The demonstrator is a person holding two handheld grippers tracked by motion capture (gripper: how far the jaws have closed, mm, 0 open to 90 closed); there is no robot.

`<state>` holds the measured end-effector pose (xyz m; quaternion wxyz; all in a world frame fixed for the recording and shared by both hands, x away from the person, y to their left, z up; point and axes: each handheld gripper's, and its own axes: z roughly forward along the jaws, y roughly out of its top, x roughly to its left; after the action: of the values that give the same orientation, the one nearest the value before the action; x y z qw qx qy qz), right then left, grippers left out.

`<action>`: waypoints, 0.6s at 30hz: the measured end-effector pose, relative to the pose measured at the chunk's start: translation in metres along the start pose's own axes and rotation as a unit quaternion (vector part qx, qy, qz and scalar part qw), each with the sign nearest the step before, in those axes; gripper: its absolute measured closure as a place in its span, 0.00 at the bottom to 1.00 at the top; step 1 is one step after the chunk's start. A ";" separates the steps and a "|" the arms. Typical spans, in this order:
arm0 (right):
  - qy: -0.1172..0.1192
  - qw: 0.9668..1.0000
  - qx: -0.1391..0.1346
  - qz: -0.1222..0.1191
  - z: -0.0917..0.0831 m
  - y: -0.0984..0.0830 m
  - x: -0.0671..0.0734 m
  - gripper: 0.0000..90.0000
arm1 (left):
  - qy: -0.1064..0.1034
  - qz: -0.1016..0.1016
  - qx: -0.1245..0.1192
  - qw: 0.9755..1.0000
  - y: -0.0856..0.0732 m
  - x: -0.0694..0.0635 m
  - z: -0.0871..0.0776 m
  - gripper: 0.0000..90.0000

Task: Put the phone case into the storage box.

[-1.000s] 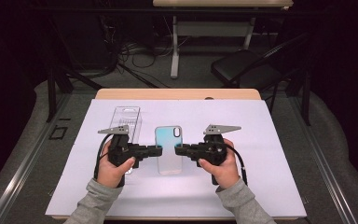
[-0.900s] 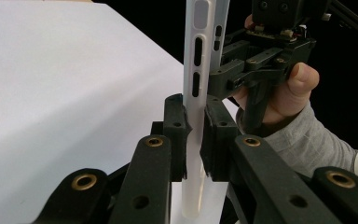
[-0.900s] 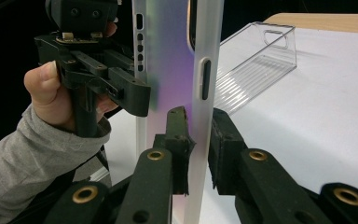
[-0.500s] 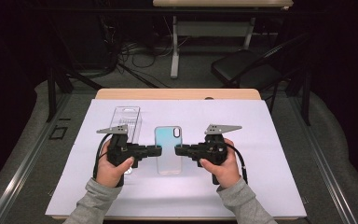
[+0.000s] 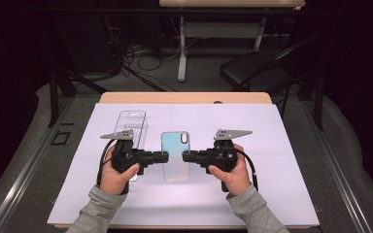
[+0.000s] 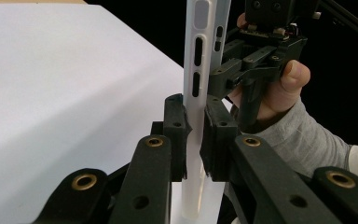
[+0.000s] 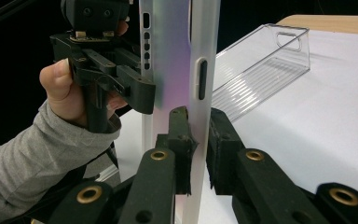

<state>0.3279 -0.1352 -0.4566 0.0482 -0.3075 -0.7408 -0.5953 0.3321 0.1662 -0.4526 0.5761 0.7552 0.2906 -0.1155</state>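
The left hand-held gripper [image 5: 164,157] and right hand-held gripper [image 5: 186,156] are each clamping an opposite long edge of the phone case [image 5: 175,154], holding it over the white tabletop [image 5: 281,160]. The gripper views are revealing its button cutouts; the high view is showing its translucent bluish back, with a clear plastic box [image 5: 132,127] lying just left.

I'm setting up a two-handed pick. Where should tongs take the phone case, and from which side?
Take the phone case by its long side rims, one pair of tongs coming in from each side. The shell is thin and wide, so only its raised edge fits between jaws, as the left tongs and right tongs grip it now.
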 end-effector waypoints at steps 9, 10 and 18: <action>-0.001 1.000 0.004 0.001 0.000 0.000 0.000 0.91 | 0.001 0.000 0.001 1.000 0.000 0.000 0.000 0.91; -0.001 1.000 0.004 0.002 0.000 0.000 0.000 0.91 | 0.001 0.000 0.001 1.000 0.000 0.000 0.001 0.91; -0.002 1.000 0.003 0.000 0.000 0.000 0.000 0.91 | 0.001 -0.001 0.000 1.000 0.000 0.001 0.001 0.91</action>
<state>0.3275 -0.1353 -0.4564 0.0477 -0.3089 -0.7424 -0.5926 0.3326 0.1658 -0.4532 0.5758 0.7549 0.2919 -0.1158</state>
